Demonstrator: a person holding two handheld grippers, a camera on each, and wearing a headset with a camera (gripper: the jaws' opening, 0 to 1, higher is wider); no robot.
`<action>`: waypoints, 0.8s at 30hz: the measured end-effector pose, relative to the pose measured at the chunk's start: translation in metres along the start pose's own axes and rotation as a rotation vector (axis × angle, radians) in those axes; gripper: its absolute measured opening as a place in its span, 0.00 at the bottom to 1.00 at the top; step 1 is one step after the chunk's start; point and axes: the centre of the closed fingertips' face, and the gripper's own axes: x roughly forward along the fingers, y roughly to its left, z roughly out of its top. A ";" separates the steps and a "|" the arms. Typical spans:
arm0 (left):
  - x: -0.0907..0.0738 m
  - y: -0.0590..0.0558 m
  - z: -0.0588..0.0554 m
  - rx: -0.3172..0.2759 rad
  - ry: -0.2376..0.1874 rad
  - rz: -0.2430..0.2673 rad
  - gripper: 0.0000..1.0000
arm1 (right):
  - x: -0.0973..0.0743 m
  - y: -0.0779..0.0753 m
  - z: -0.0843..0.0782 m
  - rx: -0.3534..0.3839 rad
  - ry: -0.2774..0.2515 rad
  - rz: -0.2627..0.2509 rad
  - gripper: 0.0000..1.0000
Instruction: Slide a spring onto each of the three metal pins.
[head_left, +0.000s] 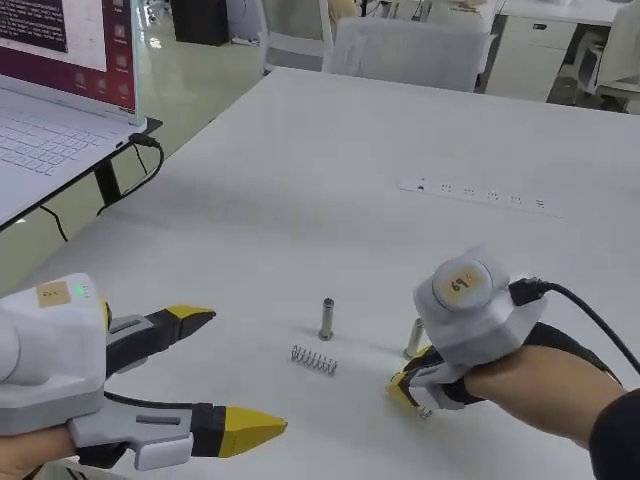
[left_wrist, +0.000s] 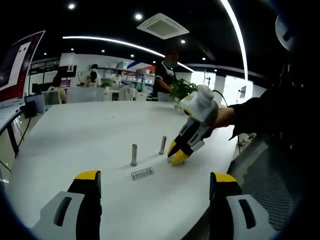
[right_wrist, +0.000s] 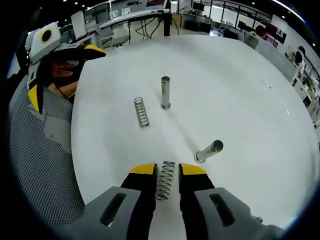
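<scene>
Open-plan office: a white table under a dark ceiling.
Beyond the left fingers (head_left: 245, 428) the white table (head_left: 300, 150) runs to a grey chair (head_left: 410, 50) and a white cabinet (head_left: 530, 50). A laptop (head_left: 50, 110) stands off to their left, and a power strip (head_left: 480, 192) lies well beyond the right fingers (right_wrist: 145, 170). The floor (head_left: 190, 60) is pale and glossy. Overhead are light strips (left_wrist: 235, 35), spotlights (left_wrist: 138, 16) and an air vent (left_wrist: 167, 26) (people (left_wrist: 92, 77) sit at far desks).

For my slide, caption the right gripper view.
Right claw straddles a spring; second spring and two pins ahead.
</scene>
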 end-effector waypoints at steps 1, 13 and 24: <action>0.000 0.000 0.000 0.000 0.000 0.001 0.87 | 0.000 0.000 0.000 -0.003 0.002 -0.001 0.15; 0.000 0.000 0.000 0.002 0.001 0.001 0.86 | 0.006 0.002 -0.003 -0.025 0.036 -0.016 0.13; 0.000 0.000 -0.001 0.005 0.004 -0.001 0.86 | 0.007 0.002 -0.003 -0.002 0.044 -0.009 0.10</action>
